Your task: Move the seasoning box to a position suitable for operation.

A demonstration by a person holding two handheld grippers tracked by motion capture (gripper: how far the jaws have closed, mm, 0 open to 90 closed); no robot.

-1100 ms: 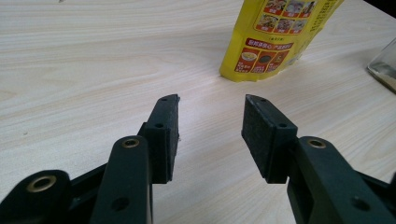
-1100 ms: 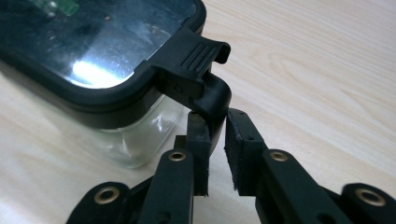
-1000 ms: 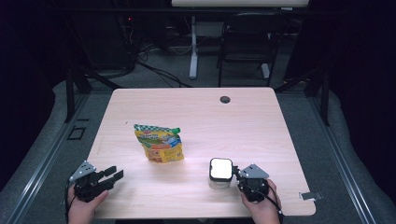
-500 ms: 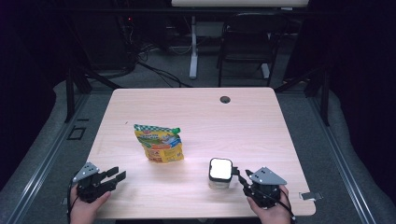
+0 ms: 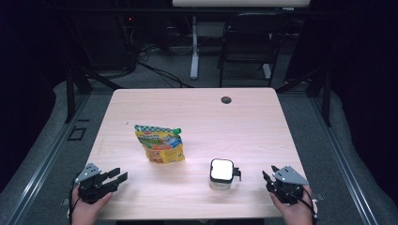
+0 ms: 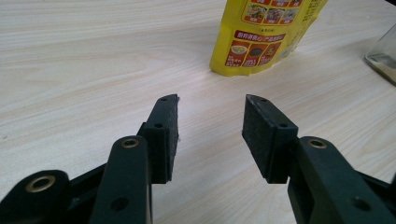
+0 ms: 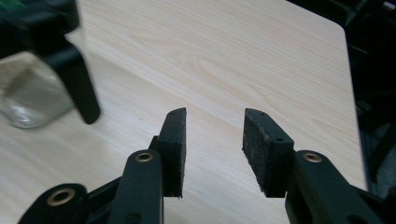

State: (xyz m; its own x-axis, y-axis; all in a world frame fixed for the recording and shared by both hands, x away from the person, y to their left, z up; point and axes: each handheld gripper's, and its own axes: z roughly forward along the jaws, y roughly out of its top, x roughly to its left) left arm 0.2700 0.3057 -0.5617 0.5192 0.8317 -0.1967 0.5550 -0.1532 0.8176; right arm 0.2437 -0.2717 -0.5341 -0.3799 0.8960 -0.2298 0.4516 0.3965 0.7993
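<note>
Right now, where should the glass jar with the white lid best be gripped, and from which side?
Probably the jar body below the white lid, jaws spanning its glass walls. Come level from the right gripper side: it stands upright, apart from the yellow pouch. Its black handle faces that gripper, so avoid clamping it.

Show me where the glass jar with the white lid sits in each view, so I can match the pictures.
High view: the glass jar stands near the table's front edge, right of centre, left of the right gripper.
Left gripper view: a sliver of it at the right edge, beside the yellow pouch.
Right gripper view: at the left edge, blurred, with its black clasp.
Shared landmark: the pale wooden table.
</note>
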